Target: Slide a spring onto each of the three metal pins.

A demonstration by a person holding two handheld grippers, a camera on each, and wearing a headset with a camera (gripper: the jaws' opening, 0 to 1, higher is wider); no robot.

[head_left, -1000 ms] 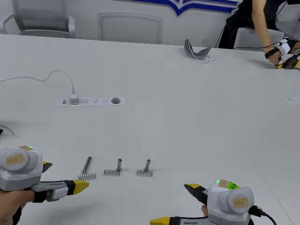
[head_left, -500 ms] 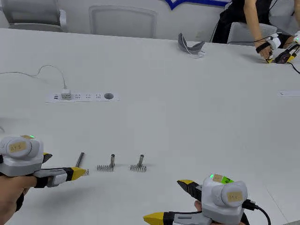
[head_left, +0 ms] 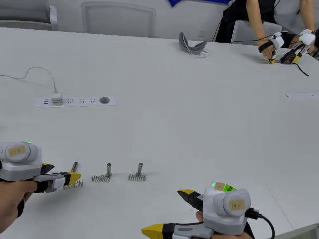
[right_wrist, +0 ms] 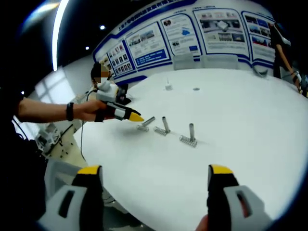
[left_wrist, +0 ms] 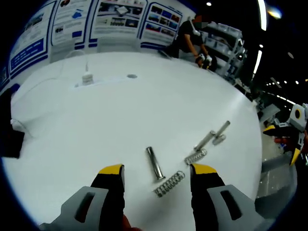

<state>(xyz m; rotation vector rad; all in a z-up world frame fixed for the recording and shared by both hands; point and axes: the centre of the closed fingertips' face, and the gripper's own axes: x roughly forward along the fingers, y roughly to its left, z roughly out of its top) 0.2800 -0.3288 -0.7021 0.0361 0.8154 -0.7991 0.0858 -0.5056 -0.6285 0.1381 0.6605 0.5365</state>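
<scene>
As the left claw [head_left: 62, 173] pushes in along the worktop [head_left: 199, 129], the gap is gone. A second ago its yellow tip sat short of the left spring [head_left: 75, 184], half a second ago it was at the spring's end, and now it lies over the spring's left part. Whether it is touching, I cannot tell. The jaws are spread wide with nothing gripped.

In the left gripper view, that spring lies flat between the two open jaws, nearer the right-hand one. The left pin [head_left: 74, 167] lies on its side just beyond it.

Nothing in the row itself has moved; the whole picture has shifted because the head has turned. The middle pin [head_left: 108, 170] stands upright with the middle spring [head_left: 100, 178] flat at its foot. The right pin [head_left: 140, 169] also stands upright, with the right spring [head_left: 136, 177] flat at its base. All three springs are off their pins.

The right claw [head_left: 167, 211] hangs near the front edge of the worktop, well apart from the row, much where it was before. Its jaws are gaping wide and it holds nothing.

Farther back on the worktop, the power strip [head_left: 75, 101] lies with a white plug [head_left: 56, 98] in it. At the far corner, another person [head_left: 259, 20] works with their own tools.
</scene>
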